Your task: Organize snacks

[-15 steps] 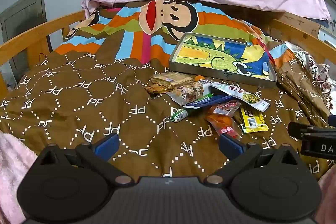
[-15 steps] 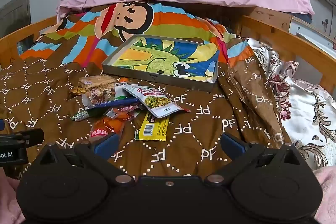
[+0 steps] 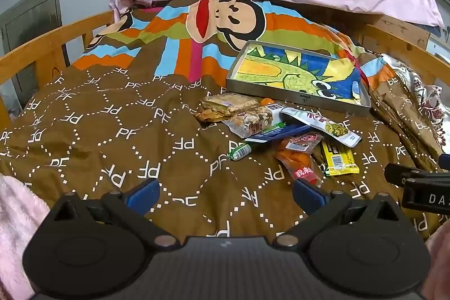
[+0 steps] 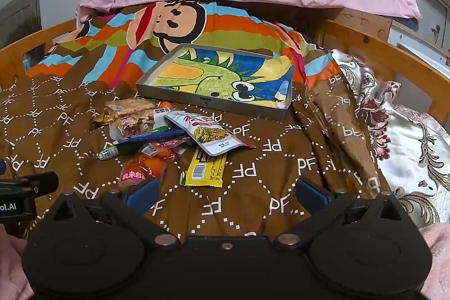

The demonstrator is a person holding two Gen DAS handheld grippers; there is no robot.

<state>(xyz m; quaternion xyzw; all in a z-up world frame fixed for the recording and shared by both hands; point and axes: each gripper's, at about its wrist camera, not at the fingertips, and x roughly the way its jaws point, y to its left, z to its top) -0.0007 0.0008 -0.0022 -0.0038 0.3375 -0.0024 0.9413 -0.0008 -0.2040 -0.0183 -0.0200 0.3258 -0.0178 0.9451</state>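
Brown bedspread (image 3: 118, 131) under snack pile (image 3: 281, 128)

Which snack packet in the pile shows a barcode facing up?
The flat yellow foil packet at the pile's near edge; no barcode shows on the others.

Bedspread (image 3: 118, 131): white "PF" monograms repeated inside dotted diamonds over the whole brown cloth.
Right tool (image 3: 424, 187): white letters "DA" on its black body, cut off at the frame edge in the left wrist view.
Left tool (image 4: 17, 196): white letters "ot.AI" on its black body in the right wrist view, the start cut off.
Yellow packet (image 4: 206, 169): a barcode; its digits were too small to read.
Red packet (image 4: 140, 169): white Chinese characters, not clearly legible.
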